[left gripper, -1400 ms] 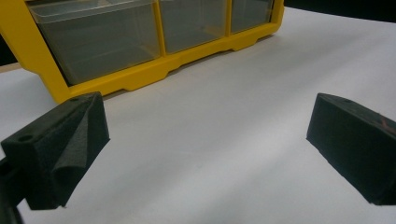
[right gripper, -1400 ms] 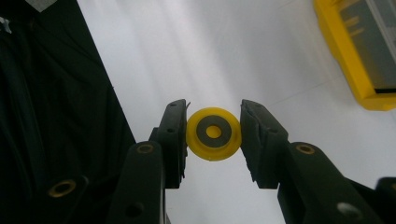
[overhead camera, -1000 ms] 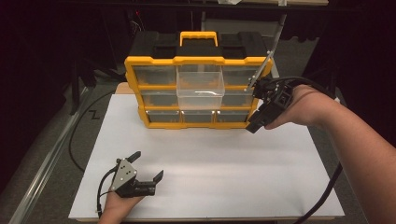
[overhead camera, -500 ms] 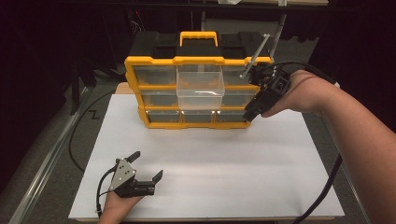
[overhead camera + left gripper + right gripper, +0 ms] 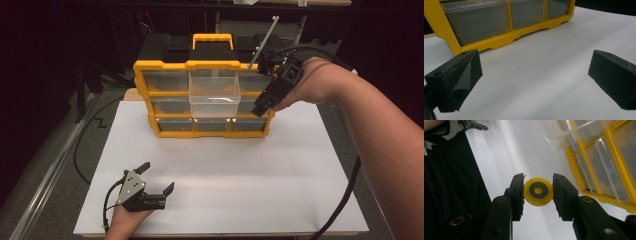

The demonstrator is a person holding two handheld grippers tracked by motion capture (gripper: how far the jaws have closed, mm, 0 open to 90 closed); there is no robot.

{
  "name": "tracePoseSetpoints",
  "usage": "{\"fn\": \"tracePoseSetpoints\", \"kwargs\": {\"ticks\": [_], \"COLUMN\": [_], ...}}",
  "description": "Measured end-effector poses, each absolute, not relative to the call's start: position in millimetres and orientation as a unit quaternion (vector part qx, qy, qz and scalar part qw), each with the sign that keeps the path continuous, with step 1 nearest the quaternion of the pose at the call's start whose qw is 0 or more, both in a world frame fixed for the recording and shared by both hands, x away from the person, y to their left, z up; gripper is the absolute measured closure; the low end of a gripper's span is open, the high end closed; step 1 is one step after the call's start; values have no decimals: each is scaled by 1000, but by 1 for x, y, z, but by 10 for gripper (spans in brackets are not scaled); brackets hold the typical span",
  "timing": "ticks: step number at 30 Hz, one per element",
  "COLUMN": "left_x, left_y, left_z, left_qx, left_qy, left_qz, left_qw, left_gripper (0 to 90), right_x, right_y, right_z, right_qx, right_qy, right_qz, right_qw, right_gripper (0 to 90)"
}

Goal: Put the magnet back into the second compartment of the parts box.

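Note:
A yellow organizer [image 5: 165,65] with clear drawers stands at the back of the white board [image 5: 225,165]. Its middle drawer [image 5: 214,95] is pulled out and looks empty. My right gripper [image 5: 261,107] hovers at the organizer's right side, just right of that drawer, jaws pointing down and left. In the right gripper view the right gripper [image 5: 538,185] is shut on a small yellow disc [image 5: 538,191] with a grey centre, held above the board beside the organizer [image 5: 579,170]. My left gripper [image 5: 157,177] rests open on the board at the front left, nothing between its jaws [image 5: 534,77].
Black cables trail off the board's left side [image 5: 80,145] and front right corner [image 5: 345,200]. A person's forearm [image 5: 380,130] crosses the right side above the board. Dark equipment stands behind the organizer. The lower drawers [image 5: 479,22] are shut.
My right gripper has risen and shifted a little left, from the organizer's lower right corner towards the pulled-out drawer. The left gripper has stayed in place.

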State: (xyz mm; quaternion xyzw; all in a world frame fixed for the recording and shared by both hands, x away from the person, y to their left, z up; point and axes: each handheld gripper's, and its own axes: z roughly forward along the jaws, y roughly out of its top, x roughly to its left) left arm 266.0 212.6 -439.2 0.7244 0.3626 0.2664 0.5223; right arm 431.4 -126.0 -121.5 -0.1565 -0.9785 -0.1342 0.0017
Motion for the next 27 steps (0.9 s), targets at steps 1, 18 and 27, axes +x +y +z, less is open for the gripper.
{"fn": "tracePoseSetpoints", "kwargs": {"ticks": [1, 18, 27], "left_x": [266, 266, 266], "left_y": [213, 214, 214], "left_z": [-439, -439, -439], "left_qx": [724, 727, 725], "left_qy": [363, 361, 362], "left_qz": [266, 265, 267], "left_qw": [522, 521, 522], "left_gripper": [2, 2, 2], "right_x": [431, 440, 449], "right_y": [-126, -107, -90], "right_z": [-122, -101, -92], "right_qx": [-157, -147, -143], "right_qy": [-979, -979, -980], "right_qz": [-134, -140, -137], "right_qw": [2, -11, -18], "right_gripper": [647, 647, 646]}}
